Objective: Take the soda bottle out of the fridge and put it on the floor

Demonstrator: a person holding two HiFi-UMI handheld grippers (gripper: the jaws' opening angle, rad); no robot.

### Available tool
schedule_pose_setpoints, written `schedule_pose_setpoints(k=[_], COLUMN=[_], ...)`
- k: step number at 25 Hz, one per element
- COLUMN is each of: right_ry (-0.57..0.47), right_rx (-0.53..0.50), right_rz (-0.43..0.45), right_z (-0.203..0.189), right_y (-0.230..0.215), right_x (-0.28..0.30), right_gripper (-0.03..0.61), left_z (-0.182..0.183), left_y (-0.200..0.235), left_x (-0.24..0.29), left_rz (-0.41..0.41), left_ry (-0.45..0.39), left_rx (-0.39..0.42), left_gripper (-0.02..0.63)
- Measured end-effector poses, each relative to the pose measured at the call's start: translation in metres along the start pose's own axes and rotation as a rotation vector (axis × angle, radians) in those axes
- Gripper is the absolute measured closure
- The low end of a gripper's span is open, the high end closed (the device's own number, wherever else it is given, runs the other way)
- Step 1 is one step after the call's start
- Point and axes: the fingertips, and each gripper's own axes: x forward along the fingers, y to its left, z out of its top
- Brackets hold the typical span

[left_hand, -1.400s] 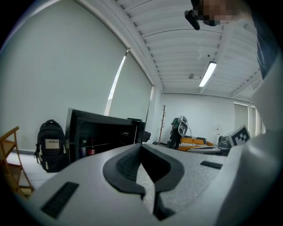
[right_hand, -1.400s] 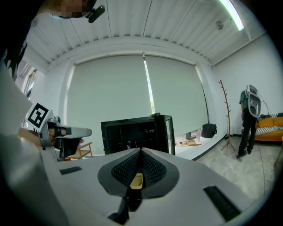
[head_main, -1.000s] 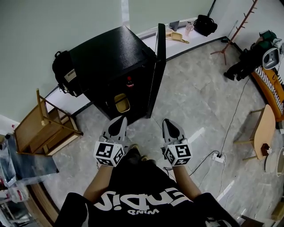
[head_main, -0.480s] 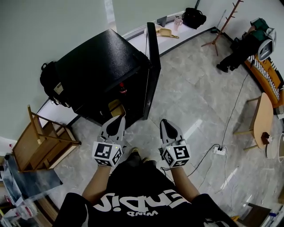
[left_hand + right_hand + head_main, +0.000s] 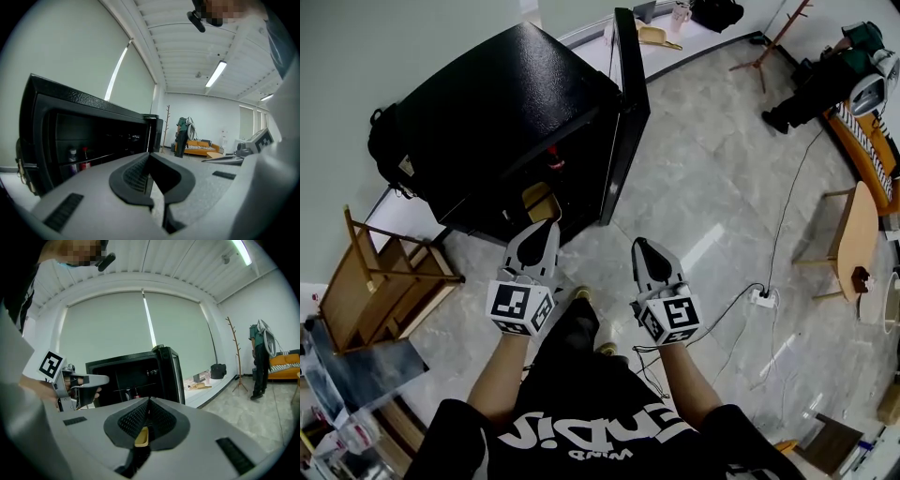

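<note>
Holding both tongs out ahead on bare forearms, the person has the left gripper [image 5: 546, 234] and the right gripper [image 5: 641, 249] side by side, a little apart. Both point forward and a touch downward at the fridge [image 5: 502, 103]. Both are clamped closed with nothing in them; the tips meet in each gripper view.

Just past the tips, the black fridge stands on the grey floor [image 5: 703, 187] with its door [image 5: 628, 112] swung wide open.

The soda bottle [image 5: 553, 161] is on the shelf inside, upright. It's got a dark body, red cap and red label, and it's well clear of either gripper. The left gripper view shows a second bottle [image 5: 72, 160] with a pale cap just beside it, so that's two bottles, plus one yellow tub [image 5: 539, 200] lower down.

Rest of the count: two grippers, one fridge, one wooden chair [image 5: 366, 300] off to the left, one coat stand [image 5: 233, 350] and one person [image 5: 811, 94] standing far back.
</note>
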Motion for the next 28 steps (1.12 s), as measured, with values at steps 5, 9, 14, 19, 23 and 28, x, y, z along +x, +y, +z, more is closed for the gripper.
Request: schedule_pose_setpoints(k=[5, 9, 14, 19, 23, 28], right_ry=[-0.03, -0.052, -0.089, -0.103, -0.111, -0.119], right_rx=[-0.026, -0.034, -0.041, -0.041, -0.027, -0.014], right_rz=[0.03, 0.032, 0.034, 0.045, 0.045, 0.048], right_z=[0.001, -0.007, -0.026, -0.063, -0.088, -0.097], right_y=[-0.002, -0.007, -0.017, -0.024, -0.028, -0.032], right_x=[-0.003, 0.003, 0.017, 0.028, 0.039, 0.047], right_gripper=[0.555, 0.555, 0.555, 0.555, 0.555, 0.555], left_z=[-0.011, -0.024, -0.049, -0.086, -0.109, -0.127], left_y=[-0.004, 0.003, 0.016, 0.019, 0.026, 0.035], left_x=[0.0, -0.001, 0.009, 0.026, 0.035, 0.045], left_rz=[0.021, 0.035, 0.036, 0.048, 0.069, 0.095], left_ry=[-0.01, -0.031, -0.053, -0.063, -0.069, -0.054], left_rx=[0.012, -0.012, -0.021, 0.003, 0.007, 0.004], left_gripper=[0.607, 0.607, 0.607, 0.607, 0.606, 0.606])
